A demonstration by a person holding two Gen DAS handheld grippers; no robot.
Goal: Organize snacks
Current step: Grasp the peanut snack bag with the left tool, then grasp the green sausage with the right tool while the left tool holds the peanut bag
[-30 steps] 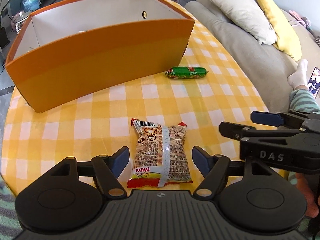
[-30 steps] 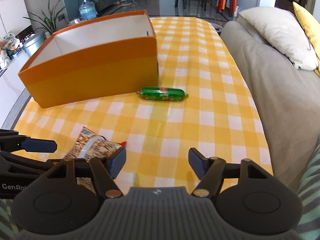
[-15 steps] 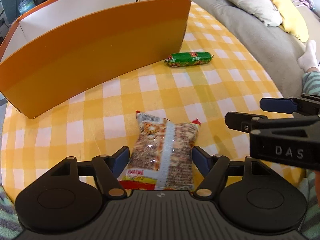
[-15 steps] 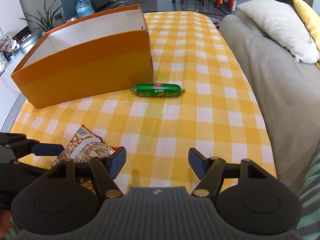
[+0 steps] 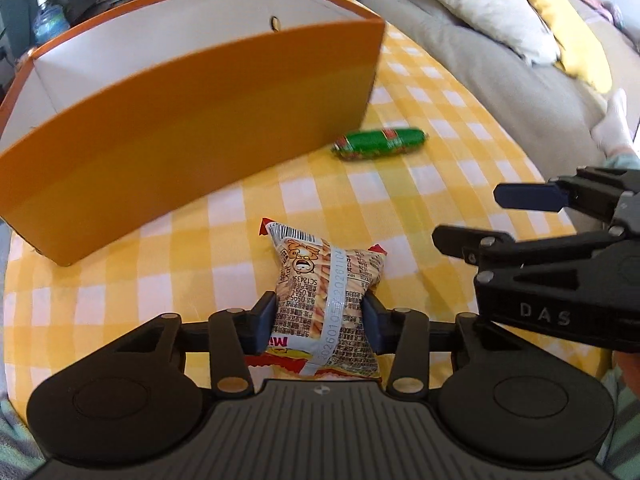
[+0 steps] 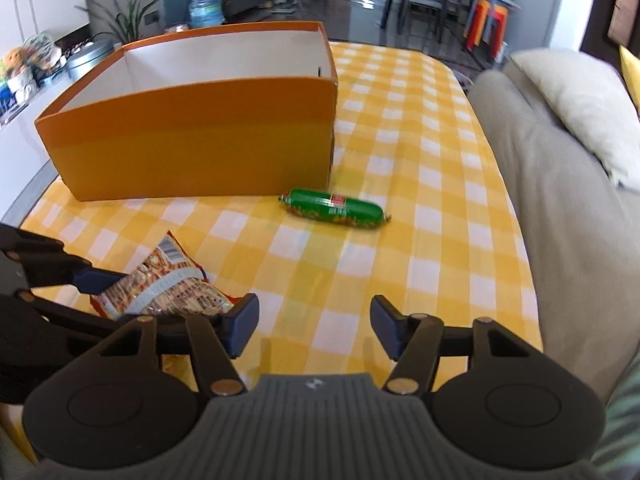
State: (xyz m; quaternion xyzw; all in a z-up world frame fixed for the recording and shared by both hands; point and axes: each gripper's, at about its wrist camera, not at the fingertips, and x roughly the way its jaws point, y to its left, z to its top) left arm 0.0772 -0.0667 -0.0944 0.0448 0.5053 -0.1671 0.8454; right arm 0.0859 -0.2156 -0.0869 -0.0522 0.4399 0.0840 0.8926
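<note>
Left wrist view, near to far: left gripper (image 5: 319, 316), jaws pinched on both sides of snack packet (image 5: 326, 292), w/ blue pads (image 5: 265, 318) pressed into its lower half. Packet is crumpled, printed w/ barcode and cartoon face, a clear seam strip running along its length; red-yellow end points toward camera, barcode end points toward orange box (image 5: 192, 132). Whether packet is touching the yellow-white checked tablecloth (image 5: 120, 280) or raised off it cannot be told. Right of packet, right gripper (image 5: 524, 216) enters from the frame edge, marked "DAS", w/ nothing between its jaws, which stand apart. Beyond packet, on the cloth: green sausage-shaped snack (image 5: 380, 143), lying lengthwise just beside box's near right corner, slightly blurred. Box is open-topped, white inside, w/ a small hole in its far wall; floor of box is hidden from this angle. Right of box: grey sofa (image 5: 500, 64) w/ beige cushion (image 5: 480, 4) and yellow cushion (image 5: 568, 28).

Right wrist view, near to far: right gripper (image 6: 314, 326), jaws wide apart over bare tablecloth (image 6: 320, 280), holding nothing. Left of it, left gripper (image 6: 92, 280) w/ packet (image 6: 168, 288) in its grip. Farther on, green snack (image 6: 334, 208) lies near box's (image 6: 200, 148) front right corner. Behind box: water bottle (image 6: 206, 6) and plants (image 6: 132, 20).
</note>
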